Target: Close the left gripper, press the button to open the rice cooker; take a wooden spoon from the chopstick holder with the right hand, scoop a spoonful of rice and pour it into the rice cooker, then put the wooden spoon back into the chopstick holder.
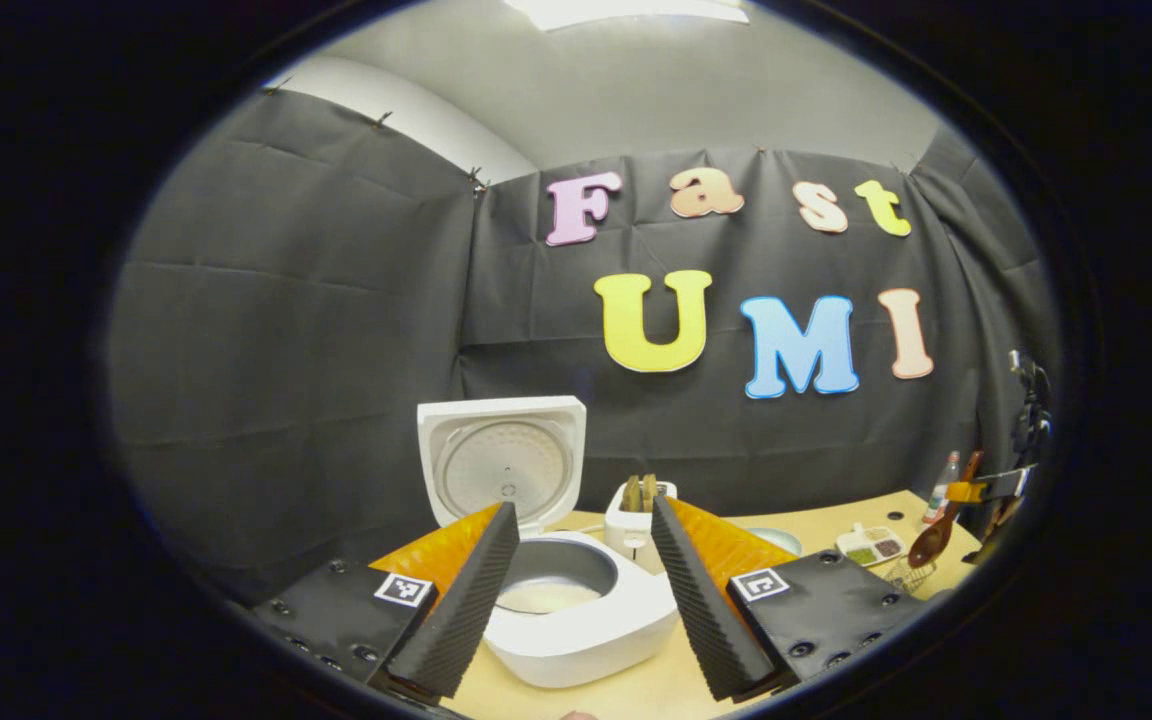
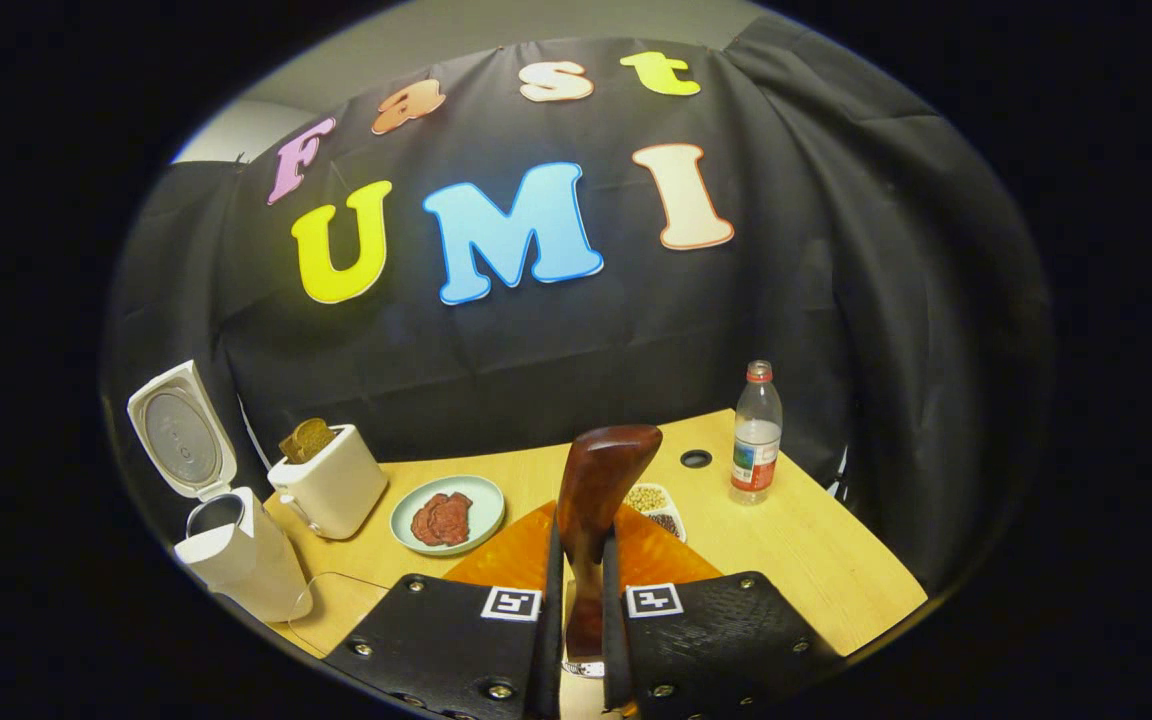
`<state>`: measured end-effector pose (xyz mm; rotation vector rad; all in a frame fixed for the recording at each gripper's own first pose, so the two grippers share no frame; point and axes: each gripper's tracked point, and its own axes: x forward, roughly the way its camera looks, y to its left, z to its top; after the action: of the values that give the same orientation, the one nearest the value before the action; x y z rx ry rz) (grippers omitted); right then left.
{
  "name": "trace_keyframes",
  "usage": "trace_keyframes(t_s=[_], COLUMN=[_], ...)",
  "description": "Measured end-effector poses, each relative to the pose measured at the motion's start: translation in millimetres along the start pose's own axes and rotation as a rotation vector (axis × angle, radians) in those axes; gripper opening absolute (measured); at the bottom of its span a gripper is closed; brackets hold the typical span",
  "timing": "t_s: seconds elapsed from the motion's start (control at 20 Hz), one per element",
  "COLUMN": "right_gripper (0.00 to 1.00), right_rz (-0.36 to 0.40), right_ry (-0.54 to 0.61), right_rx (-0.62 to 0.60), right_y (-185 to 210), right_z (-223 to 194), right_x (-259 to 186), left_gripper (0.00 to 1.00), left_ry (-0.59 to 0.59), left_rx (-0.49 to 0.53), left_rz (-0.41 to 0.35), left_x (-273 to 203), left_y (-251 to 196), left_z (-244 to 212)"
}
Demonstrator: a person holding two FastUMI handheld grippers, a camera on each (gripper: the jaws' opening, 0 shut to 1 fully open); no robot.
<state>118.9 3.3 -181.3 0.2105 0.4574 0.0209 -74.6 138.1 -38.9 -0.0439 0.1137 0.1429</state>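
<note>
Clamping the wooden spoon [image 2: 591, 500] by its handle between the right gripper [image 2: 577, 560] jaws, bowl sticking up ahead, ready for scooping. Hanging back with the left gripper [image 1: 576, 575] spread wide, rice cooker [image 1: 561, 600] sitting lid-up between them.

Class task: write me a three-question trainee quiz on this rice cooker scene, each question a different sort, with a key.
1. True or false: the rice cooker lid is shut.
2. What does the right hand-held gripper hold? A) bottle B) wooden spoon C) plate
3. Fill in: beside the cooker stands a white ____ with bread in it.

Key:
1. False; the lid stands open.
2. B; both fingers press on the wooden spoon. The bottle and plate rest on the table.
3. Toaster.
</note>
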Motion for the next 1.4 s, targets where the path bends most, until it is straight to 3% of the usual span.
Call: trace_keyframes(t_s=[0.35,0.65,0.75,0.85,0.9,0.95,1.0,1.15,1.2,1.25,1.4], right_gripper=[0.17,0.18,0.24,0.48,0.66,0.77,0.98,0.98,0.98,0.98,0.98], right_rz=[-0.002,0.009,-0.016,-0.047,-0.076,-0.108,-0.136,-0.185,-0.189,-0.19,-0.174], right_ry=[0.111,0.177,0.139,0.121,0.111,0.097,0.074,0.003,-0.018,-0.041,-0.104], right_rx=[0.019,0.069,0.056,0.018,-0.011,-0.038,-0.059,-0.087,-0.085,-0.082,-0.085], right_y=[-6,-7,-17,-26,-34,-42,-48,-55,-54,-51,-45], right_z=[-48,-71,-58,-51,-48,-45,-36,-9,2,13,44], right_x=[13,8,-1,-7,-10,-13,-19,-39,-45,-51,-73], left_gripper=[0.96,0.89,0.96,0.93,0.89,0.91,0.93,0.96,0.96,0.89,0.93], left_ry=[-0.006,-0.01,-0.014,-0.011,-0.011,-0.014,-0.018,-0.028,-0.03,-0.033,-0.049], left_rx=[0.028,0.017,0.011,0.006,0.005,0.003,0.0,0.005,0.01,0.013,0.004], left_rz=[0.03,0.016,0.004,-0.01,-0.015,-0.02,-0.025,-0.041,-0.043,-0.048,-0.05], left_x=[-10,-7,-4,0,2,4,6,13,15,19,31], left_y=[6,-1,-4,-7,-8,-9,-10,-11,-12,-11,-4], left_z=[4,4,4,2,0,1,3,9,9,11,19])
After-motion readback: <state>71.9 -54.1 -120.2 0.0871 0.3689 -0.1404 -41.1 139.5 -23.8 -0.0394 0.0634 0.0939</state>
